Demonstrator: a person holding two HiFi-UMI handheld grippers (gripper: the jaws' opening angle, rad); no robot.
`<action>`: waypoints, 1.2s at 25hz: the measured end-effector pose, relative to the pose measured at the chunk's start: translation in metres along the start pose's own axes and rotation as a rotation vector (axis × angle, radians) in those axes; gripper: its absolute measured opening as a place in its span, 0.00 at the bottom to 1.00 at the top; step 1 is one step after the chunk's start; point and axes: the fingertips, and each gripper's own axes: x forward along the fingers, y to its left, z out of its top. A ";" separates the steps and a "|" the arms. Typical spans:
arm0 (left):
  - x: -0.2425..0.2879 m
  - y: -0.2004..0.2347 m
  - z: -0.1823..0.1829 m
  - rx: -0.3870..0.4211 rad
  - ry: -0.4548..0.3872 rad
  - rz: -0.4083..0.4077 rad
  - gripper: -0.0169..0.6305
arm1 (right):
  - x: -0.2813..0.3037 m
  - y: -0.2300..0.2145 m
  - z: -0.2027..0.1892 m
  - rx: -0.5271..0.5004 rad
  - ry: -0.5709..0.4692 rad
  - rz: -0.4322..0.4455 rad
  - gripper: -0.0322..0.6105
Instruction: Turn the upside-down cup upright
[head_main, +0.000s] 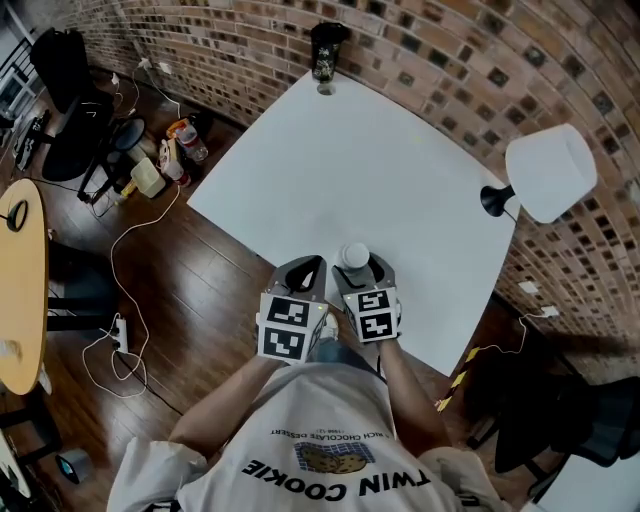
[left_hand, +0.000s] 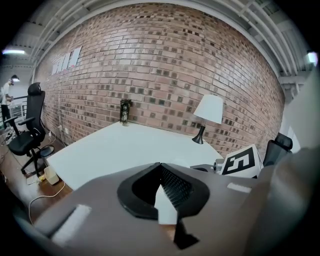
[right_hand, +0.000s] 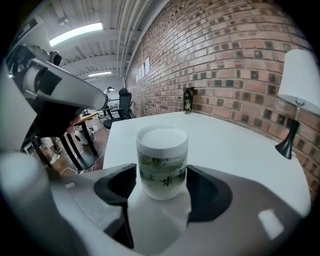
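Note:
A white cup (right_hand: 162, 162) with a green print stands on the white table (right_hand: 240, 145) near its front edge, and it also shows in the head view as the cup (head_main: 355, 256). Its top is a flat white face inside a low rim. My right gripper (right_hand: 161, 174) is open, with a pad on each side of the cup's lower half and very close to it. Just left of it, my left gripper (head_main: 307, 266) hovers at the table's front edge. Its tips meet in the left gripper view (left_hand: 160, 166), shut on nothing.
A white-shaded lamp (head_main: 548, 170) stands at the table's right edge and a dark bottle (head_main: 326, 50) at its far corner against the brick wall. Left of the table (head_main: 380, 170) on the wooden floor are cables, bottles, a black chair (head_main: 60, 90) and a round yellow table (head_main: 20, 280).

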 end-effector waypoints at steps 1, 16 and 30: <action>0.000 0.001 0.000 -0.004 0.004 0.004 0.03 | 0.001 0.001 0.000 -0.017 0.004 0.006 0.53; 0.007 -0.001 -0.008 -0.040 0.007 -0.015 0.03 | -0.028 -0.010 0.005 -0.543 0.248 0.007 0.50; 0.006 0.005 -0.012 -0.067 0.005 -0.023 0.03 | -0.037 -0.044 -0.034 -1.192 0.801 -0.066 0.50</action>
